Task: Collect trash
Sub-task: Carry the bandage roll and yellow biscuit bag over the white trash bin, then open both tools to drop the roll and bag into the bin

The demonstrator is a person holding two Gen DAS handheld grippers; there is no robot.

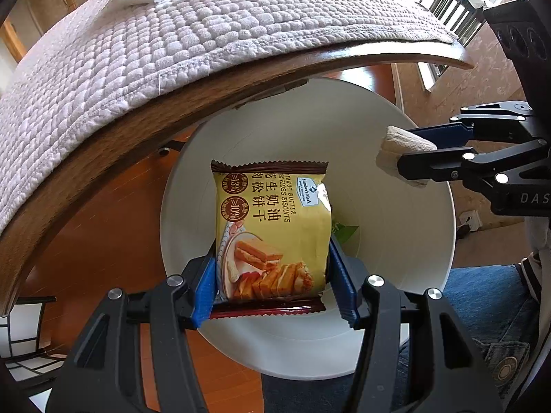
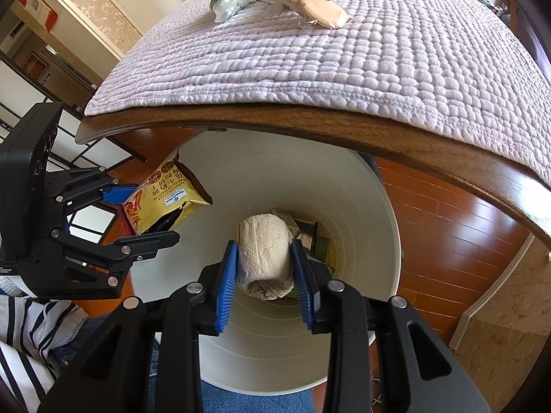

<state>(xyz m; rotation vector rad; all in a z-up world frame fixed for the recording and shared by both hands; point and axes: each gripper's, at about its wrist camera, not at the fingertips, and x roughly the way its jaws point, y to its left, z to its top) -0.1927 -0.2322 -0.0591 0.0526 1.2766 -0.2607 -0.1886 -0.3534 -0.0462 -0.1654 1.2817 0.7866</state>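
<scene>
Both grippers hang over the white bin (image 2: 361, 206) below the bench (image 2: 310, 117) edge. The left gripper (image 1: 272, 275) has its jaws clenched on a yellow packet (image 1: 272, 227), long axis pointing forward into the bin mouth at frame centre. The right gripper (image 2: 265, 268) grasps a paper wad (image 2: 265, 251), also directly above the opening. Either could likely release straight down; more trash (image 2: 234, 0) lies at upper frame on the bench.

bin (image 2: 361, 206) below table edge (image 2: 310, 120)

yellow biscuit packet (image 1: 272, 234), crumpled tissue (image 2: 265, 254) — above bin (image 2: 361, 206)
</scene>
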